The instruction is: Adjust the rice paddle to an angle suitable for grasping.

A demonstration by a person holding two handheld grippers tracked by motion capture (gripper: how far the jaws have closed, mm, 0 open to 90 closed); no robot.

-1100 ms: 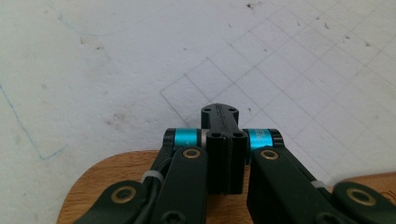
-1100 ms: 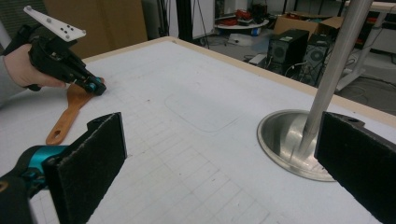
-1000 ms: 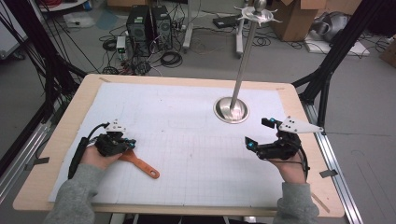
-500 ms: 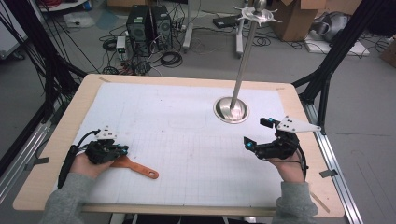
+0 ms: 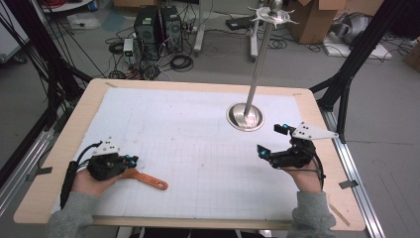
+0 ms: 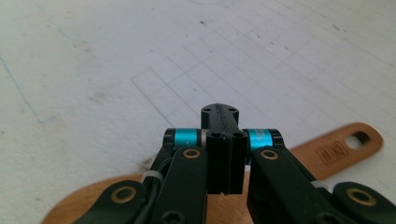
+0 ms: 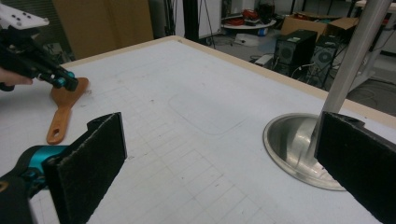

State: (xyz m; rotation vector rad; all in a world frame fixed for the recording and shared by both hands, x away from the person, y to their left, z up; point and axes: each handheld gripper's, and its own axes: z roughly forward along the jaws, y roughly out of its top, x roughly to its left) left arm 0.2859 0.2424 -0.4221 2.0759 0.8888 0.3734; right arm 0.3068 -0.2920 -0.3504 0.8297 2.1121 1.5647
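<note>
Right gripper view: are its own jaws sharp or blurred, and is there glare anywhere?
In the right gripper view the near black jaws look soft and the metal stand base shines with glare; in the left gripper view the shut left gripper is sharp, while the wooden spatula under it is slightly soft.

My left gripper [image 5: 130, 160]: black linkage arms, brass-ringed pivots, teal collars, grey triangular top plate, black trailing cable. My right gripper [image 5: 272, 140]: same build, black foam-faced pads [image 7: 98, 154]. Grey knit sleeves [image 5: 74, 218] on me.
</note>
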